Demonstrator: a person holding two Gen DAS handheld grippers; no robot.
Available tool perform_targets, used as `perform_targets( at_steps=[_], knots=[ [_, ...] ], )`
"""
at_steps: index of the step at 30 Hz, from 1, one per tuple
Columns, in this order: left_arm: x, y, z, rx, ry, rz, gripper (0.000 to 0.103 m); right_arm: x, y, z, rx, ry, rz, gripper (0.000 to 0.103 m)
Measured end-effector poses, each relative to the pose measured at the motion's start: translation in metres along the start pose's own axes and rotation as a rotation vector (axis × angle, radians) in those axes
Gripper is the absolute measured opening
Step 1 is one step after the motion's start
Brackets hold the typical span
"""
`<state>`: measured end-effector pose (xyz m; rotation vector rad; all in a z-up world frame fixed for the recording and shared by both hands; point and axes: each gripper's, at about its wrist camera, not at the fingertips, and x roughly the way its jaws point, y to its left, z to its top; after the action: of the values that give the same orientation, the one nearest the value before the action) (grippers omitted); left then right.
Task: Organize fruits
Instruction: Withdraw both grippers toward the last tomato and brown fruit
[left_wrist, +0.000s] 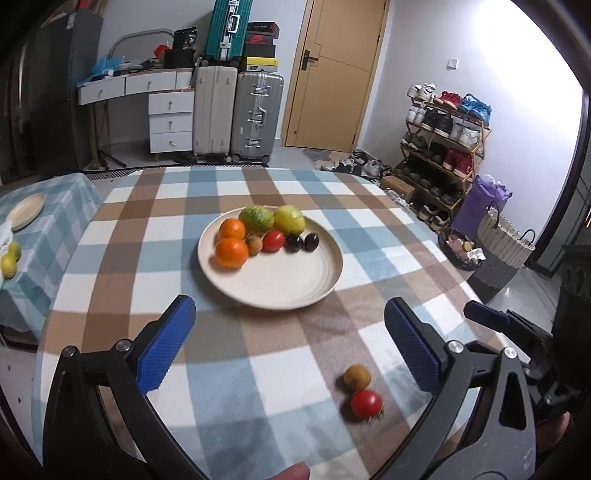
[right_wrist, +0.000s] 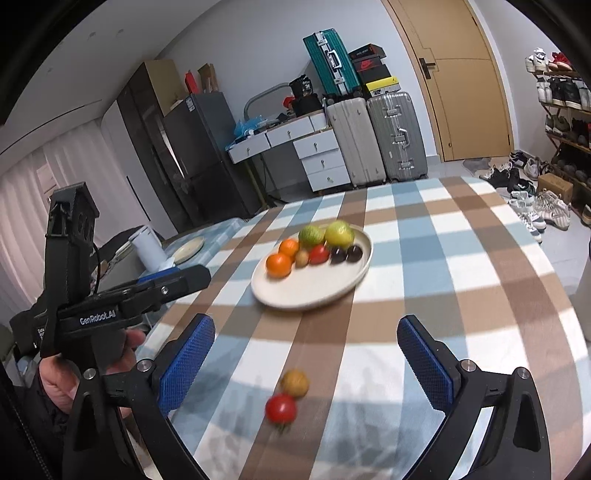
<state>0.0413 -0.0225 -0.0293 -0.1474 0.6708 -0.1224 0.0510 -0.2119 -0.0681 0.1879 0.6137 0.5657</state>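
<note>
A cream plate (left_wrist: 291, 284) (right_wrist: 314, 288) on the checked tablecloth holds two oranges (left_wrist: 231, 251), two green-yellow fruits (left_wrist: 256, 218), a red tomato (left_wrist: 273, 240), a small brown fruit (left_wrist: 254, 243) and two dark plums (left_wrist: 306, 242). A loose brown fruit (left_wrist: 357, 376) (right_wrist: 294, 383) and a loose red tomato (left_wrist: 365, 403) (right_wrist: 280, 407) lie touching on the cloth near me. My left gripper (left_wrist: 288, 339) is open and empty, above the cloth left of them. My right gripper (right_wrist: 306, 354) is open and empty, with both loose fruits between its fingers' lines. The left gripper also shows in the right wrist view (right_wrist: 173, 280).
A side table at the left carries a small cream plate (left_wrist: 26, 210) and yellow-green fruits (left_wrist: 9, 260). A white cup (right_wrist: 149, 247) stands there too. Suitcases, drawers, a door, a shoe rack (left_wrist: 443, 147) and baskets (left_wrist: 498, 251) stand beyond the table.
</note>
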Motion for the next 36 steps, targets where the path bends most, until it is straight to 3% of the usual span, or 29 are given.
perform_targets(
  at_steps=[14,23,29,33,36],
  knots=[
    [-0.006,0.016,-0.054,-0.063,0.098,-0.007,0.102,0.014,0.021,-0.057,0.004,0.124,0.018,0.101],
    [0.011,0.022,-0.061,-0.078,0.137,-0.016,0.102,0.037,0.020,-0.070,0.040,0.176,0.020,0.099],
    [0.021,0.029,-0.065,-0.088,0.157,-0.016,0.102,0.050,0.021,-0.073,0.034,0.224,0.034,0.082],
    [0.027,0.032,-0.067,-0.097,0.172,-0.016,0.102,0.054,0.024,-0.073,0.020,0.234,0.030,0.059],
    [0.029,0.033,-0.069,-0.099,0.179,-0.016,0.102,0.058,0.024,-0.073,0.020,0.247,0.024,0.050]
  ],
)
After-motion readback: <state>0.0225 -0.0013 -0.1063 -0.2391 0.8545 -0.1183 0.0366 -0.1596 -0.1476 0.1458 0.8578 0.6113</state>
